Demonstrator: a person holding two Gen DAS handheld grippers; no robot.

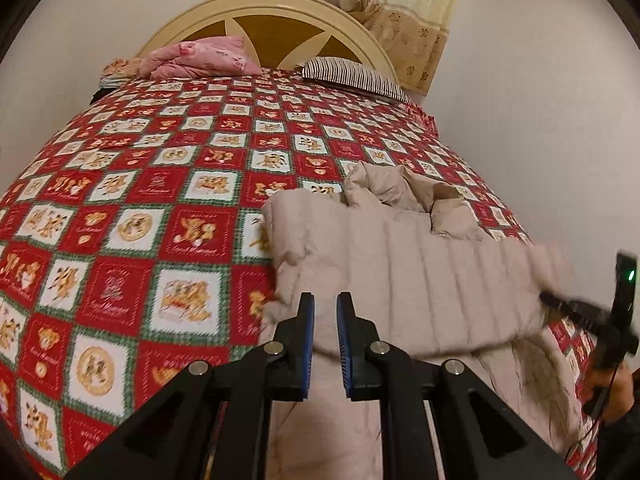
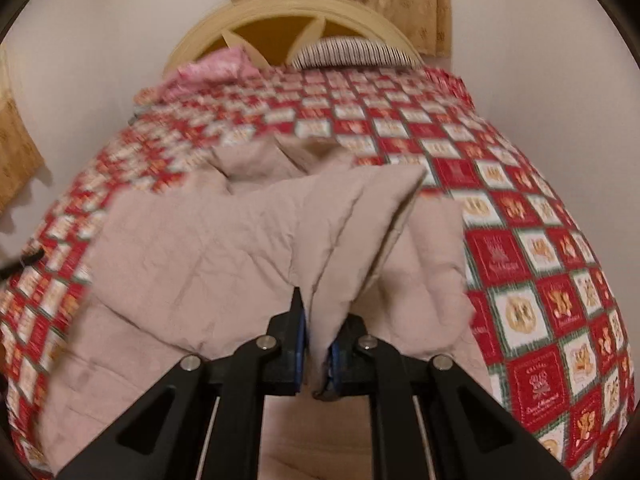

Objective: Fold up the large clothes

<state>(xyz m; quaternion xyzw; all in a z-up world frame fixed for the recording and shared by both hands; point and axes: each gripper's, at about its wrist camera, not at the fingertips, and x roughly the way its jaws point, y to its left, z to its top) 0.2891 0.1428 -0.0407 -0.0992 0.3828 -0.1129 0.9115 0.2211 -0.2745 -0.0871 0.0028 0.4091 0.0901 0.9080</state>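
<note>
Coat [image 2: 208, 248]: beige, quilted; judged soft, puffy, light, probably slippery; take hems or corners.
Right gripper [image 2: 319, 344]: clamped on a coat fold.
Left gripper [image 1: 325, 334]: nearly closed; coat edge between.
Bed [image 1: 132, 216]: underneath.

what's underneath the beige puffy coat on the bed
The beige quilted coat lies on the red teddy-bear checked bedspread, which shows all around it. Whatever sits directly beneath the coat is covered and cannot be seen.
</note>
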